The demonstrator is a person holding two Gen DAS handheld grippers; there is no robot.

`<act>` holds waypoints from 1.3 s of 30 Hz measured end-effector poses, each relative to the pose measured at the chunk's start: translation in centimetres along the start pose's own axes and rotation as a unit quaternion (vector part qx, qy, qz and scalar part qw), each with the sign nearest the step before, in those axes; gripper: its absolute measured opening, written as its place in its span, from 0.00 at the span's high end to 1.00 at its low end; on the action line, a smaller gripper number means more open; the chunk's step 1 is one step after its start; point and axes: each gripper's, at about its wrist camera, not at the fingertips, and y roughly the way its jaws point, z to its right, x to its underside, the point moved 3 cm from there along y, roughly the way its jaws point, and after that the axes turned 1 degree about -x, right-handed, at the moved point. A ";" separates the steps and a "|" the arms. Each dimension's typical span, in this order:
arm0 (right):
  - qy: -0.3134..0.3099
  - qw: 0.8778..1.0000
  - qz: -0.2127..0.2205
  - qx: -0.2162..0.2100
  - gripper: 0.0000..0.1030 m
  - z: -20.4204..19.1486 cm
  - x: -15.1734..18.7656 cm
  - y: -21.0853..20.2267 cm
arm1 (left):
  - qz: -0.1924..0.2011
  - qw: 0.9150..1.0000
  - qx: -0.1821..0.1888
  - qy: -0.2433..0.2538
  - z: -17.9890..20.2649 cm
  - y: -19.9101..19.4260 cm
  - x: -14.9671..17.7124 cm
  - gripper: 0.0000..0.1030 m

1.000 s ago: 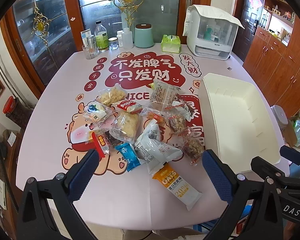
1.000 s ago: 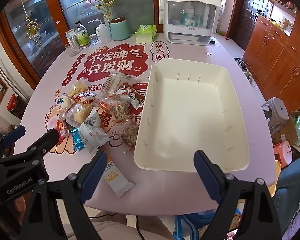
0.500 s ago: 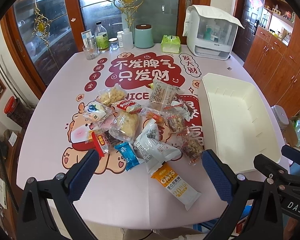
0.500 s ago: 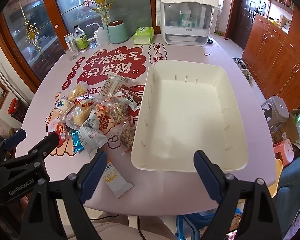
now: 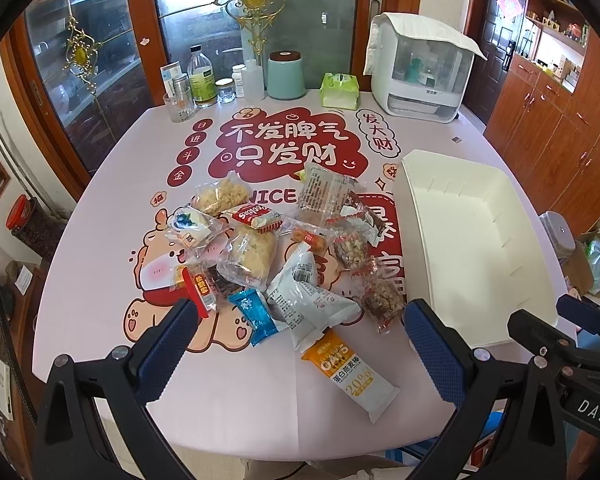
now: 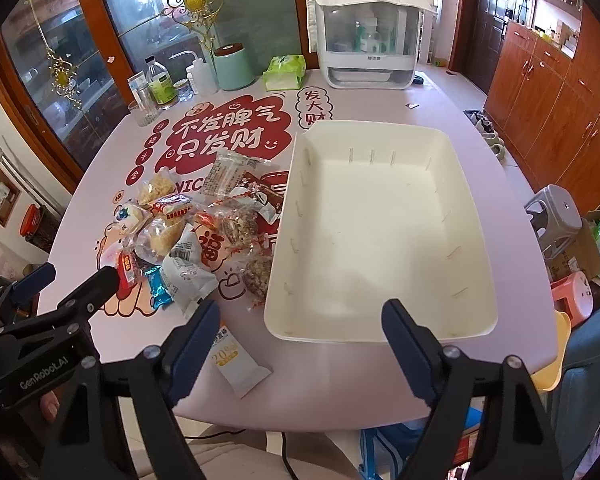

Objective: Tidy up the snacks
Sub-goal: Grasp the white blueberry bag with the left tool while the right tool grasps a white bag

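A heap of wrapped snacks (image 5: 280, 248) lies on the pink printed tablecloth (image 5: 100, 208), left of an empty white bin (image 5: 472, 240). An orange-and-white oat bar (image 5: 348, 368) lies nearest me, apart from the heap. My left gripper (image 5: 298, 320) hovers open above the heap's near edge with nothing between its fingers. My right gripper (image 6: 300, 312) hangs over the near left corner of the bin (image 6: 380, 220). Its jaws are closing, still wide apart, with nothing between them. The snack heap (image 6: 204, 224) and my left gripper's arm (image 6: 80, 292) show at the left of the right wrist view.
At the table's far edge stand a glass (image 5: 179, 104), bottles (image 5: 201, 76), a teal canister (image 5: 286, 76), a green tissue pack (image 5: 339, 90) and a white covered appliance (image 5: 420, 76). Stools (image 6: 556, 216) and boxes sit on the floor at the right, before wooden cabinets.
My right gripper's fingers have come slightly closer together. The left gripper and the snacks have not moved.
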 end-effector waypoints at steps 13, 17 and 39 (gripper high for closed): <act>0.012 1.000 0.002 -0.028 0.29 -1.2 -0.4 -0.3 | 0.000 1.000 0.020 0.019 -1.0 0.4 -1.4 0.01; 0.025 0.999 0.015 -0.033 0.29 -1.8 -0.8 -0.7 | 0.006 1.000 0.019 0.016 -2.6 0.3 -2.2 0.01; -0.080 0.994 -0.027 -0.072 0.30 -12.1 -3.6 6.3 | -0.017 0.999 0.034 0.007 -15.6 4.7 -4.2 0.01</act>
